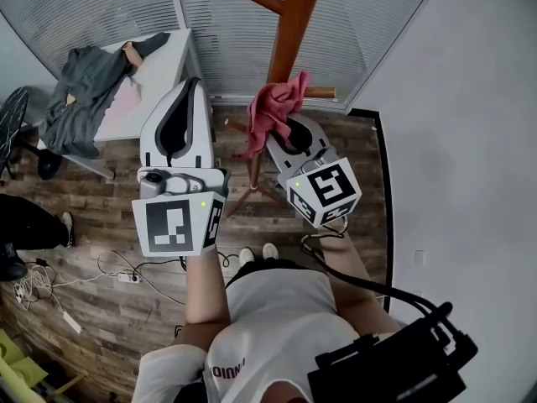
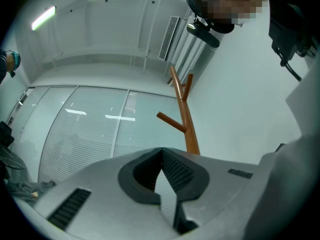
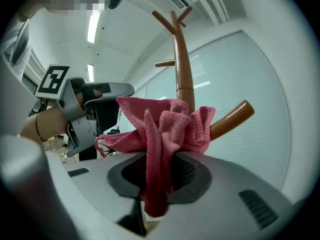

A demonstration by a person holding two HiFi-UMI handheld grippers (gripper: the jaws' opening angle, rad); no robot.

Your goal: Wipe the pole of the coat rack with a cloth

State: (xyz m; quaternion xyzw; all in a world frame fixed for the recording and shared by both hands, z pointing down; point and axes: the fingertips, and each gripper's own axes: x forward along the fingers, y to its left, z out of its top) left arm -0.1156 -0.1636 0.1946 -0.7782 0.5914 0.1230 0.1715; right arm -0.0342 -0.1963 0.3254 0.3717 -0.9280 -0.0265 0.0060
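Note:
The brown wooden coat rack pole (image 1: pixel 294 23) rises in front of me, with a short side peg (image 1: pixel 319 92). My right gripper (image 1: pixel 289 137) is shut on a pink cloth (image 1: pixel 273 112), and the bunched cloth rests against the pole just under that peg. In the right gripper view the cloth (image 3: pixel 165 129) hangs out of the jaws and covers the lower pole (image 3: pixel 182 69); the peg (image 3: pixel 231 118) sticks out to its right. My left gripper (image 1: pixel 180 116) is held to the left of the pole, shut and holding nothing. Its own view shows the pole (image 2: pixel 186 119) beyond the jaws.
A white table (image 1: pixel 159 65) at the back left carries a grey garment (image 1: pixel 84 95). A glass wall with blinds (image 1: pixel 235 23) stands behind the rack, and a white wall (image 1: pixel 470 141) runs along the right. The rack's legs (image 1: pixel 252 191) spread on the wood floor, with cables (image 1: pixel 126 275) lying at the left.

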